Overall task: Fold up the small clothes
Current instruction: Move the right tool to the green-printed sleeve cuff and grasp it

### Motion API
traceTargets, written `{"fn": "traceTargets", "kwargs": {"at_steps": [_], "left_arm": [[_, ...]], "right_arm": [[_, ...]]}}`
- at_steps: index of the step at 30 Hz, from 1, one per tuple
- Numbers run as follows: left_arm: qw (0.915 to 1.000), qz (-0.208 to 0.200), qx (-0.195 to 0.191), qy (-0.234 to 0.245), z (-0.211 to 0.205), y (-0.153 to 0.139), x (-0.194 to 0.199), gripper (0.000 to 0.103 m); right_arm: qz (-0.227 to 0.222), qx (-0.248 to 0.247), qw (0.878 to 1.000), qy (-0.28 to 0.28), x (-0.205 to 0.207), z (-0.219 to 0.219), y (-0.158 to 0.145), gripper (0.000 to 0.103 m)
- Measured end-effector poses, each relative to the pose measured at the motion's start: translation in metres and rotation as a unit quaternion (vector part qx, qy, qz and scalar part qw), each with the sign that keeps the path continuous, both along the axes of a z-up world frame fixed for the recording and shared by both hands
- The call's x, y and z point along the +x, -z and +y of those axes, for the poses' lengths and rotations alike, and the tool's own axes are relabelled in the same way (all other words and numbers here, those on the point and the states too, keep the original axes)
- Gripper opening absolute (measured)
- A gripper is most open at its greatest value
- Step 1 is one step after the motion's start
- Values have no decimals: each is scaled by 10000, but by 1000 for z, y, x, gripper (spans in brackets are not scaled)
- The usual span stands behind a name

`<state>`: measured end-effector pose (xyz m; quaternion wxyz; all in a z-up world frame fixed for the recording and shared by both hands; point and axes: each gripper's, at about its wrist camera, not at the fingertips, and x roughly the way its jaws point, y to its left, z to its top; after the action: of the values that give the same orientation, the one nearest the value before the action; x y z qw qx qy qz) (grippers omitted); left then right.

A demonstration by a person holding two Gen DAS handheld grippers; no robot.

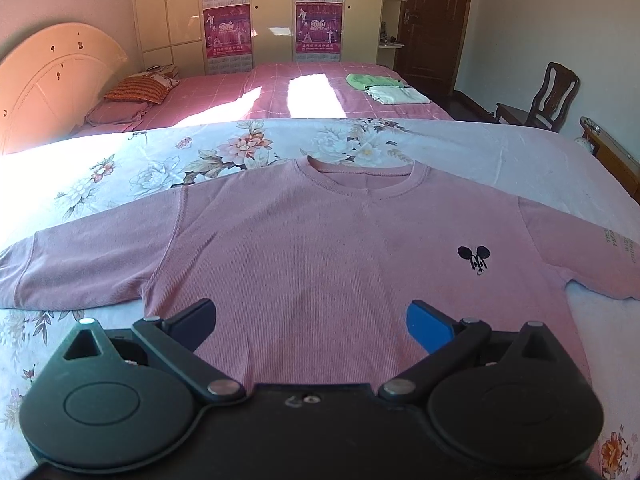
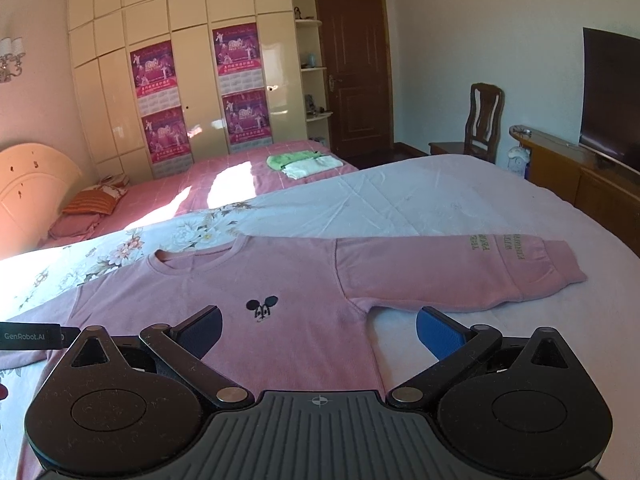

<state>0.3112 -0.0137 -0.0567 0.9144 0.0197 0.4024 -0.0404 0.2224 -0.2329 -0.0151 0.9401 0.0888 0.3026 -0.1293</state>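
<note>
A pink long-sleeved sweater (image 1: 304, 248) lies flat and face up on a bed (image 1: 500, 152) covered with a pale floral sheet, collar pointing away, both sleeves spread out to the sides. A small black mouse-head emblem (image 2: 262, 307) sits on its chest, and green lettering (image 2: 500, 247) marks the sleeve on the right. The left tool (image 1: 311, 322) hangs released above the lower hem of the sweater, its 2 fingers spread wide with nothing between them. The right tool (image 2: 319, 330) is likewise released, fingers wide apart, over the sweater's right side near the armpit. On the pink bed (image 2: 224, 178) behind, folded green and white clothes (image 2: 304, 163) rest together.
</note>
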Motion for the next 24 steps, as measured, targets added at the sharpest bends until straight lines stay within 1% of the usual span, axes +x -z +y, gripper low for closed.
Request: {"fn": "traceTargets", "kwargs": {"at_steps": [3, 5, 8, 12, 13, 15, 20, 24], "left_arm": [[10000, -25, 76, -54, -15, 3, 11, 102], [10000, 16, 48, -81, -24, 7, 19, 102], [9999, 104, -8, -46, -39, 14, 31, 102], [9998, 182, 9, 10, -63, 26, 46, 101], [9998, 198, 15, 12, -68, 29, 49, 101], [9997, 232, -18, 53, -78, 33, 53, 101], [9994, 271, 122, 174, -103, 44, 64, 101], [9991, 320, 165, 218, -115, 49, 70, 101]], "right_arm": [[44, 39, 10000, -26, 14, -21, 9, 103], [78, 87, 9999, 37, 20, -40, 15, 103], [199, 264, 9992, 244, 29, -73, 28, 103], [262, 282, 9978, 535, 31, -116, 38, 102], [286, 266, 9974, 601, 31, -126, 40, 93], [396, 354, 9956, 777, 32, -150, 47, 79], [598, 316, 9897, 1265, 30, -199, 64, 79], [739, 389, 9814, 1730, 21, -237, 77, 79]]}}
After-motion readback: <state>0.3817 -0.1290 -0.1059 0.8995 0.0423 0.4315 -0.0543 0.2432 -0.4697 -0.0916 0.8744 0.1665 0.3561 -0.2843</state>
